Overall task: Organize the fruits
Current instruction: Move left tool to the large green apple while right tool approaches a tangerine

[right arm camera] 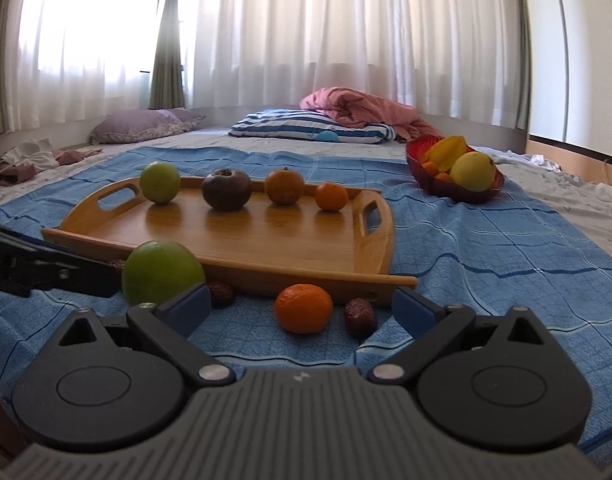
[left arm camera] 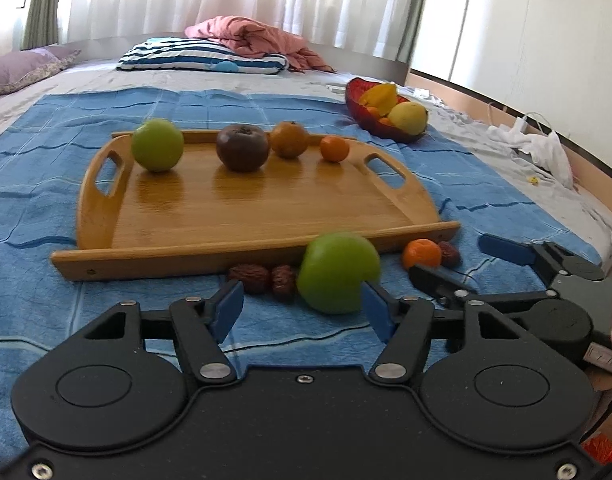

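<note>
Bed under a blue checked blanket (right arm camera: 486, 248), sheer curtains behind. Your left hand-held gripper (left arm camera: 302, 308) stands half spread; its right pad meets the near green apple (left arm camera: 338, 272), left pad clear of it. Your right hand-held gripper (right arm camera: 302, 312) is spread wide around the loose orange (right arm camera: 304, 308), not touching. Wooden tray (left arm camera: 266, 208) at 12 o'clock carries four fruits in a row. Red fruit bowl (left arm camera: 370, 120) sits at 1 o'clock.

Two black handheld grippers, left gripper (left arm camera: 302, 306) and right gripper (right arm camera: 302, 306), showing blue finger pads, silver pivot screws behind their jaws.
</note>
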{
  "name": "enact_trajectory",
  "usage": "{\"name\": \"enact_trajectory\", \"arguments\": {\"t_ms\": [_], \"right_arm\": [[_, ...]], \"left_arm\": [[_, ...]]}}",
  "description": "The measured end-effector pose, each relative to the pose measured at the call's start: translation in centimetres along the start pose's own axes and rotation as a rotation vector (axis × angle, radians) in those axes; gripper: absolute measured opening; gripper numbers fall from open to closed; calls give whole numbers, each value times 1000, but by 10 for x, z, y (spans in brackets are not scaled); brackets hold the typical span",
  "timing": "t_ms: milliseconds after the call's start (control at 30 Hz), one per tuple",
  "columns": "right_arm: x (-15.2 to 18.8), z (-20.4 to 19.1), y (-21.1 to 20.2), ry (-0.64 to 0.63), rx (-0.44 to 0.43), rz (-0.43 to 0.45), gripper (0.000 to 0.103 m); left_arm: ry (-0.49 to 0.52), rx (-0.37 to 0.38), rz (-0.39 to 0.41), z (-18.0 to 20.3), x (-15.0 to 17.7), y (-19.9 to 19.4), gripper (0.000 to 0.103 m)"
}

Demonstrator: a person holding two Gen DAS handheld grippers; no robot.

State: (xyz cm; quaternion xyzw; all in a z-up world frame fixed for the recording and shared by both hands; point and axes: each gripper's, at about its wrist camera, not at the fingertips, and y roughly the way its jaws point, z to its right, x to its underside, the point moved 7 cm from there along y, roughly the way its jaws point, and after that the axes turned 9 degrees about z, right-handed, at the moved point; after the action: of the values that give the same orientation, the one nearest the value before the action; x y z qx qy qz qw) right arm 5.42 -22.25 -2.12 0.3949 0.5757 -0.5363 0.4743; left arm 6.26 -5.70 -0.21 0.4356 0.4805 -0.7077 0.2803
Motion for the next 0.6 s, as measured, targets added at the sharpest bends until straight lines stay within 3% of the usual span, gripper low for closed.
{"name": "enact_trajectory", "arguments": {"t_ms": [400,600], "right_arm": [[8,-7,9,-34,2,-28,70],[10,-11,14,-68,8,-28,67]], "left_arm": [[72,-13,29,29,-3,22,62],[37,-21,-15,30,2,39,56]]}}
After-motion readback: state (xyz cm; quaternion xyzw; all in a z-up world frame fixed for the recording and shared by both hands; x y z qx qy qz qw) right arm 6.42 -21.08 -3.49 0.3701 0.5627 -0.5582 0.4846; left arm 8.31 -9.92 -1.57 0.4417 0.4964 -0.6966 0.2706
